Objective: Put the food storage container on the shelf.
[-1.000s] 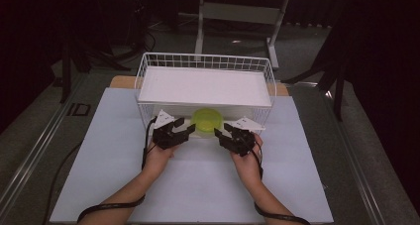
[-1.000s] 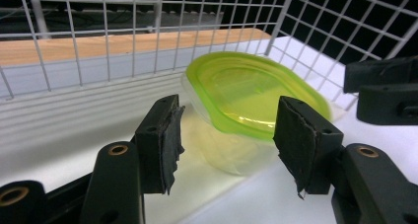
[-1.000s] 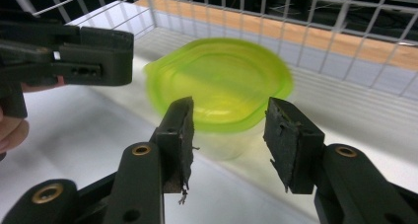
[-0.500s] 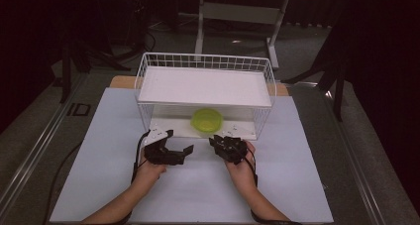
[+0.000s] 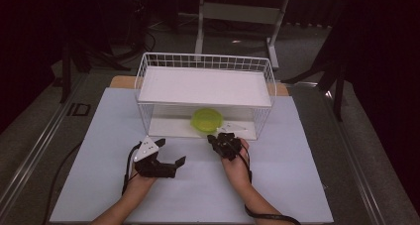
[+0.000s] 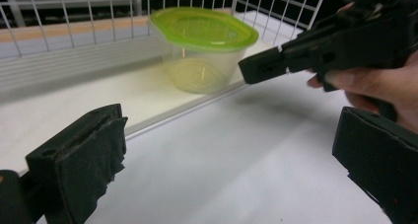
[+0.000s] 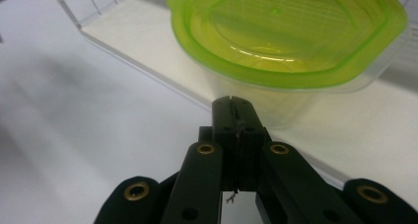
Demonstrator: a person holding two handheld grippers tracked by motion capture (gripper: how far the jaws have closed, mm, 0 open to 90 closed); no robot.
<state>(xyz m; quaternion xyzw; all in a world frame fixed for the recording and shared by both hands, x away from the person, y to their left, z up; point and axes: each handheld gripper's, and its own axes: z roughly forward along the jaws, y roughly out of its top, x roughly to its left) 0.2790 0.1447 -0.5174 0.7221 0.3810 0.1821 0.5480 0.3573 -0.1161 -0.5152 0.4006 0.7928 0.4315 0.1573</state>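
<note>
Container (image 5: 206, 120) with the green lid is sitting on the lower level of the white wire rack (image 5: 205, 63), toward the front edge and a bit right of the middle. It's a clear tub, lid on, upright. In the right gripper view it's just past the rack's front lip, very close ahead of the fingers.

Right gripper (image 5: 218, 139) is down on the white surface (image 5: 297, 175) right in front of the rack, pointing at the container but apart from it. Its fingers have just been closing and now they're clenched flat against each other with nothing between them, you can see the two pads (image 7: 231, 116) pressed together.

Left gripper (image 5: 171, 153) is lower left of that, well back from the rack, out over the bare surface. Its fingers are released and spread wide, nothing in them; in the left gripper view the two black pads (image 6: 91, 150) stand far apart at each side, with the container off in the distance.
</note>
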